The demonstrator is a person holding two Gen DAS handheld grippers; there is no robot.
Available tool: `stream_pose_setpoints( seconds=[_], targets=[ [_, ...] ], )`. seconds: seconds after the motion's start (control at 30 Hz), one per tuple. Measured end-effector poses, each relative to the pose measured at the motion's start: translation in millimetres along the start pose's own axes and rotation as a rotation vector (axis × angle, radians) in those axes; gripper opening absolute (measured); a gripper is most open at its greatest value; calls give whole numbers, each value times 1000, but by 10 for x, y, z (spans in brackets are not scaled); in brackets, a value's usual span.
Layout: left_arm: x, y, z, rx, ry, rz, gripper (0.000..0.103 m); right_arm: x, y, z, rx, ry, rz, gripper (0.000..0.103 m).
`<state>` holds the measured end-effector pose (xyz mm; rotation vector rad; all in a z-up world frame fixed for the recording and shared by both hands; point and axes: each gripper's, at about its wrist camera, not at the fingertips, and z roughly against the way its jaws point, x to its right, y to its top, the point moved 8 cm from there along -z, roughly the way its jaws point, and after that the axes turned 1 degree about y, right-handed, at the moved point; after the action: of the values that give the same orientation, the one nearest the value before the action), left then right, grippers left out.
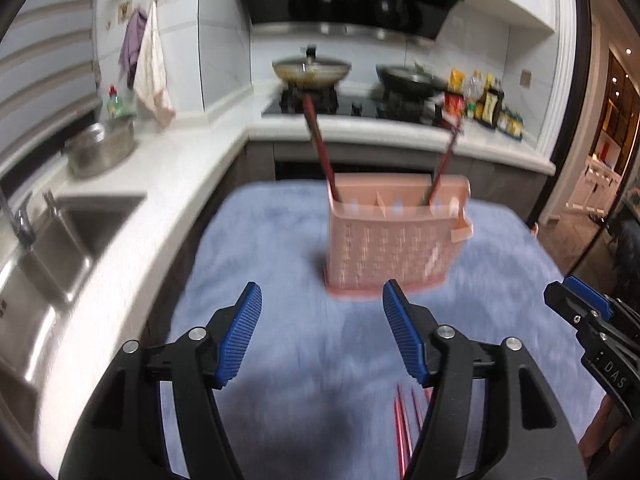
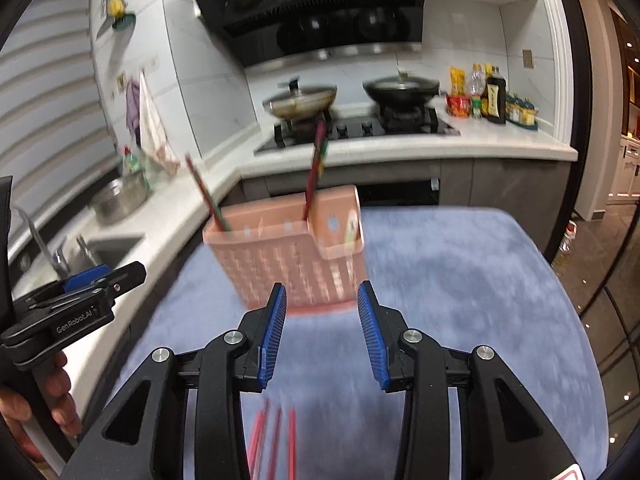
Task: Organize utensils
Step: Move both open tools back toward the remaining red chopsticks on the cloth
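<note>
One pink perforated plastic utensil holder stands upright mid-tabletop on the blue plush cloth, bare cloth all round it. Two red chopsticks lean in its compartments, one toward each end. At least three more red chopsticks lie at the near edge. Left gripper and right gripper: fingers apart, nothing between them.

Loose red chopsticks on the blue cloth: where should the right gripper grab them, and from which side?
Take the chopsticks near their far ends, coming down from above with the right gripper. They lie flat on the cloth, pointing roughly toward the pink holder, so only a top-down pinch across their thin width looks workable. Their near ends are hidden.
</note>
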<state>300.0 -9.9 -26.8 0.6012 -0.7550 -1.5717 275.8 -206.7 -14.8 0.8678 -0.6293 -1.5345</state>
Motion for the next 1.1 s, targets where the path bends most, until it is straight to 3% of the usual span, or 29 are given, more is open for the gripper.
stream_pose_setpoints(
  seconds=[0.43,0.77,1.1],
  targets=[
    [71,-1302,108,-202,-24,-35,60,-10,-1590,208,-260,-21,61,37],
    [181,-1834,234,-306,-74,-50,60,-105,-2176,372,-362,-3,81,37],
    [350,-2074,341,-368,-123,-92,60,-177,-2376,505,-392,14,80,31]
  ],
)
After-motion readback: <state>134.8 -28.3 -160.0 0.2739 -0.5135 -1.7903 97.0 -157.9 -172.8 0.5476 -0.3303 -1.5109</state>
